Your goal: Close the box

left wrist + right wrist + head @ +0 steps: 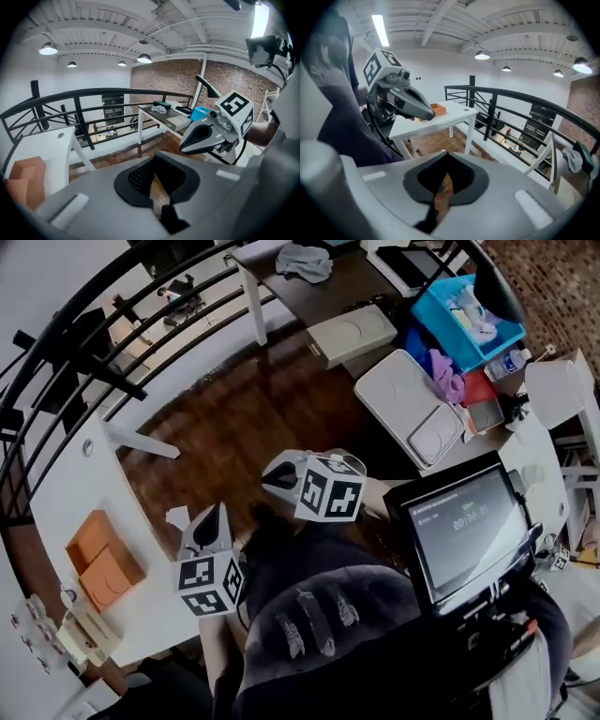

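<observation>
Left gripper (212, 518) clenched, empty | right gripper (278, 477) clenched, empty | both parked mid-frame by body, idle | orange box (103, 562) lower left on white table (66, 486), seemingly open, unapproached

Bright ceiling lamps, fisheye edges, foreground blur

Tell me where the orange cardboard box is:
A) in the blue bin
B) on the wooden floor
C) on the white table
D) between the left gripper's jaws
C: the orange cardboard box rests on the white table, apart from the left gripper and the right gripper.
</observation>
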A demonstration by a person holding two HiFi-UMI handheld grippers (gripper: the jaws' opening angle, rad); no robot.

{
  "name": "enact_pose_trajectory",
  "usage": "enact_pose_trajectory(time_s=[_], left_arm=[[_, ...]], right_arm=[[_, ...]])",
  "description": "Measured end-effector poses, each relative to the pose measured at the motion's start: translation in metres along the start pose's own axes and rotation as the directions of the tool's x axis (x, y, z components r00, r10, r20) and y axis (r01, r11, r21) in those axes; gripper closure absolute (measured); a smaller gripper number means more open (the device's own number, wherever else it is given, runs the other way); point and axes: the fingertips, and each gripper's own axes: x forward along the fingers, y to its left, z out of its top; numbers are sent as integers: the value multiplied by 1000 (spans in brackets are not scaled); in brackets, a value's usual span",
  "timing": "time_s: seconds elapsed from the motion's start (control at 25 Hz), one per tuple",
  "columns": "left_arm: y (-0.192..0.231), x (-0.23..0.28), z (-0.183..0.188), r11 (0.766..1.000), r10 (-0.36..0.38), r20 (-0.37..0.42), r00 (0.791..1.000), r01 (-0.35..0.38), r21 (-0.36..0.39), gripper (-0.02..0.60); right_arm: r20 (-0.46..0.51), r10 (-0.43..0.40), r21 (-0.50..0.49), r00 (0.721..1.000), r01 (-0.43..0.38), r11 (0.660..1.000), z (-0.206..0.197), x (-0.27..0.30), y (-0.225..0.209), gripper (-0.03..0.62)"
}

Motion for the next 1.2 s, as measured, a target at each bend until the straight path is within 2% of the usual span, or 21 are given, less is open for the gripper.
enact_pose_trajectory(time_s=[0.12,0.28,0.44,0.52,0.64,0.72,0.8,0.88,0.92,1.0,1.04,1.08,1.12,1.2], left_arm=[[42,1,9,997,57,28,998,-55,-61,566],[101,-4,19,983,104,61,993,-93,-161,566],[156,-12,24,973,146,68,987,-131,-189,566],[183,-20,23,958,178,68,982,-157,-239,566],[216,-33,18,919,242,73,968,-204,-338,566],[239,-41,15,887,309,66,949,-262,-381,566],[264,-47,14,843,385,50,921,-329,-426,566],[293,-53,12,778,468,22,884,-400,-484,566],[307,-58,10,737,511,3,859,-436,-516,566],[333,-70,2,638,599,-40,800,-506,-580,566],[344,-78,-4,581,640,-64,766,-536,-612,566],[353,-88,-12,516,679,-93,728,-564,-645,566],[358,-98,-23,439,718,-131,684,-591,-677,566],[363,-121,-50,255,782,-239,575,-646,-720,566]], right_arm=[[-35,42,-84,998,-45,995,25,33,-27,589],[-77,78,-192,994,-91,977,72,81,-60,589],[-85,106,-273,991,-125,954,127,128,-83,589],[-93,140,-313,986,-163,936,152,152,-87,589],[-144,255,-385,956,-291,876,179,190,-82,589],[-207,328,-451,922,-388,804,192,218,-80,589],[-270,382,-510,884,-468,721,204,244,-82,589],[-315,428,-550,847,-530,645,219,269,-86,589],[-331,450,-566,829,-556,608,228,281,-88,589],[-367,482,-600,795,-599,531,246,305,-93,589],[-388,492,-618,779,-616,488,253,318,-95,589],[-413,501,-634,761,-635,441,260,331,-95,589],[-442,509,-648,738,-655,387,265,343,-94,589],[-514,518,-664,684,-699,264,274,368,-90,589]])
